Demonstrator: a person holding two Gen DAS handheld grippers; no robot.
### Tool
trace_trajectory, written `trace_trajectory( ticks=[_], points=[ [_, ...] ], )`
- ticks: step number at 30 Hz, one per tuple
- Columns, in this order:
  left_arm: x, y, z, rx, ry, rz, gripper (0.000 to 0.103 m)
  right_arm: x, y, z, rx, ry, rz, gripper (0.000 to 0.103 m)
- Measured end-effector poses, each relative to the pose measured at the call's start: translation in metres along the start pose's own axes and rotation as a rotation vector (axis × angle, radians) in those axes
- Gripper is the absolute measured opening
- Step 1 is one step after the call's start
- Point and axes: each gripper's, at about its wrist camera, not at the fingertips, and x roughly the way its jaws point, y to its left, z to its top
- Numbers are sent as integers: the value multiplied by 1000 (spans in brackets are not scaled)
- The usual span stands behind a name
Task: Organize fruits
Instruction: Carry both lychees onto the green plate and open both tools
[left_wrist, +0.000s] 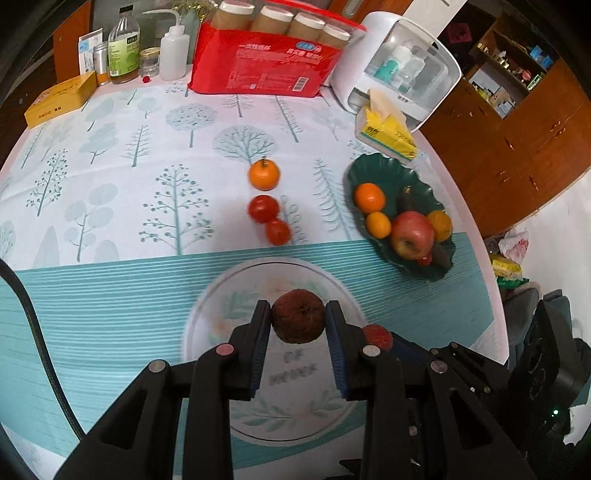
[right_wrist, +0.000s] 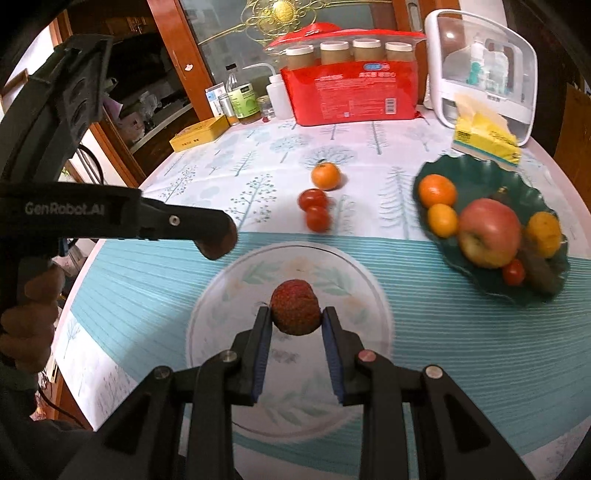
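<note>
Both grippers are loaded and up over the desk! The left gripper (left_wrist: 298, 317) is clamped on a dark brown, rough-skinned round fruit (left_wrist: 298, 315), pads pressed to its 2 sides. The right gripper (right_wrist: 295, 314) is closed tight on a bumpy red lychee-like fruit (right_wrist: 294, 307). Each fruit hangs above the pale round plate with the leaf print (right_wrist: 221, 295), which lies on the striped teal front edge of the desk's tree-patterned cloth (left_wrist: 110, 147); nothing appears to rest on the plate itself.

Over to the right sits the dark green scalloped dish (right_wrist: 476, 162), already crowded: a big red-yellow apple (right_wrist: 489, 236), 3 orange citrus fruits, a small red tomato and some dark pieces I cannot identify. Loose on the cloth, well apart from the dish, are 1 orange tangerine with a stem (left_wrist: 263, 174) and 2 red tomatoes (left_wrist: 269, 218) touching each other.

So the step in hand looks like a carry: 2 small fruits gripped, not yet set down. Which way they are headed I cannot tell. If the pale plate is the goal, the next move calls for lowering each fruit until it touches the plate before opening, because these round things will roll. If the green dish is the goal, the gaps there are tight, so placement needs care around the apple. In the left view the 2 grippers sit close together, so clearance between them matters too.
</note>
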Motion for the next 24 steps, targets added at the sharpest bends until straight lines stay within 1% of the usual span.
trace_trajectory(
  ticks=[5, 14, 19, 24],
  points=[
    [3, -33, 1, 2, -21, -2, 29, -20, -29, -5, -14, 2, -20, 28],
    [15, -85, 11, -15, -59, 10, 29, -49, -96, -8, -40, 13, -57, 28],
    [24, -113, 26, -8, -91, 18, 29, -60, -131, -3, -49, 2, -74, 28],
    [34, -136, 45, 0, -115, 33, 29, -67, -164, 10, -88, -17, -108, 28]
  ],
)
